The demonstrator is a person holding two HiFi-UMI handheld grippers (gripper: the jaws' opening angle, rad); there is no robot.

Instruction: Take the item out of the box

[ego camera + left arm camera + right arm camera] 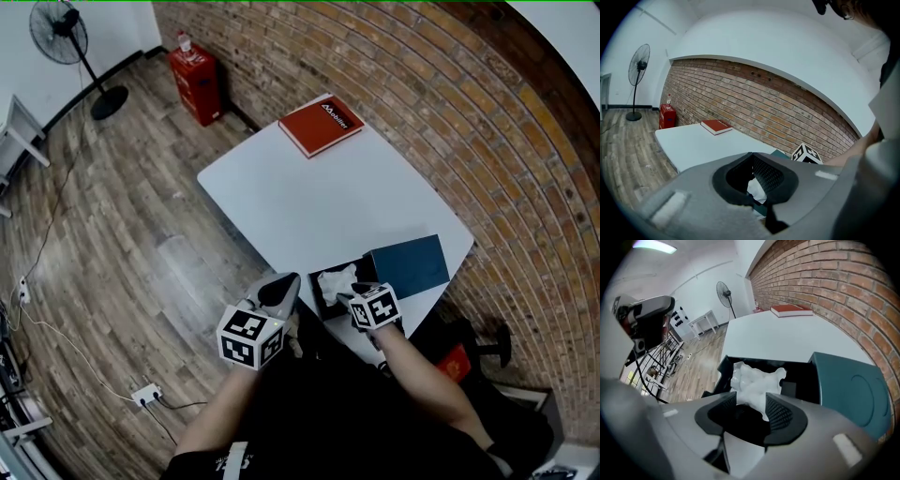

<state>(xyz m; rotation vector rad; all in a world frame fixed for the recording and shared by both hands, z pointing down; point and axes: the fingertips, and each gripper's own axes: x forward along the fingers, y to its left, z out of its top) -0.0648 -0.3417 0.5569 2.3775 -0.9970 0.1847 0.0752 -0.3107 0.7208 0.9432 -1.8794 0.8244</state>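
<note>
A black box (325, 306) stands open at the table's near right edge, its teal lid (408, 264) folded out to the right. Inside lies a crumpled white item (336, 279). In the right gripper view my right gripper (751, 401) reaches over the box's near wall (806, 376), and the white item (757, 380) lies between its open jaws at the tips. My left gripper (279, 289) hovers just left of the box, off the table's edge. Its jaws stand a little apart with nothing held. Through them the left gripper view shows a bit of the white item (756, 188).
A red book (321, 125) lies at the far end of the white table (309, 202). On the wooden floor stand a fan (58, 33) and a red cabinet (197, 84) by the brick wall. A chair base (492, 342) sits right of the table.
</note>
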